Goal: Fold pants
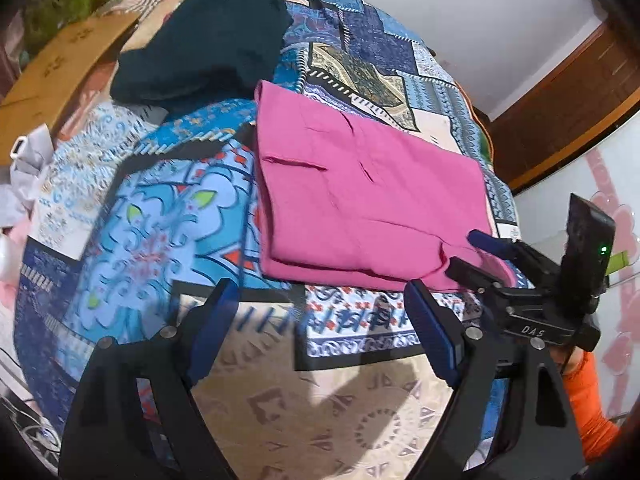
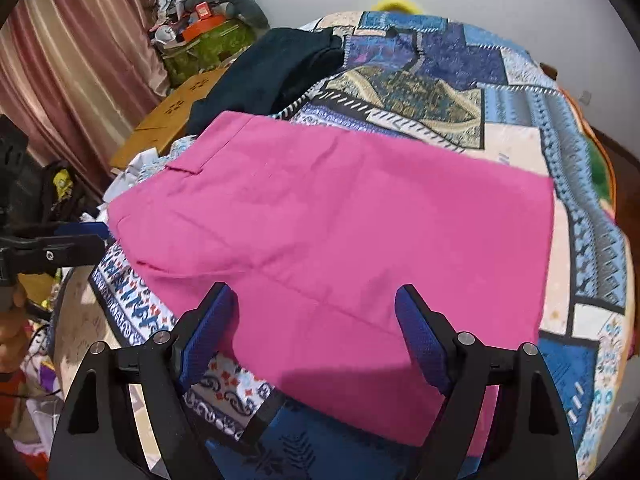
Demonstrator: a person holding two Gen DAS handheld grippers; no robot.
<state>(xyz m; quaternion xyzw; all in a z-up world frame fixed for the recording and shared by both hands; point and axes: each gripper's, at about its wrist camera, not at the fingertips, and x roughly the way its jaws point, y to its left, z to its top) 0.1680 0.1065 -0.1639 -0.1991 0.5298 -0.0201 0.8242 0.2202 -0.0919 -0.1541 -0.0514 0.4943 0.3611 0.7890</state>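
The pink pants (image 1: 360, 196) lie folded into a flat rectangle on the patterned bedspread (image 1: 160, 216). They fill the middle of the right wrist view (image 2: 340, 240). My left gripper (image 1: 320, 304) is open and empty, just short of the near edge of the pants. My right gripper (image 2: 316, 308) is open above the near corner of the pants, holding nothing. In the left wrist view the right gripper (image 1: 468, 250) shows at the right, its fingers spread at the pants' near right corner. The left gripper (image 2: 86, 236) shows at the left edge of the right wrist view.
A dark folded garment (image 1: 208, 36) lies at the far side of the bed, also in the right wrist view (image 2: 272, 72). A cardboard box (image 1: 60, 64) and clutter stand to the left of the bed. A curtain (image 2: 72, 60) hangs at left. A wooden door frame (image 1: 560, 96) is at right.
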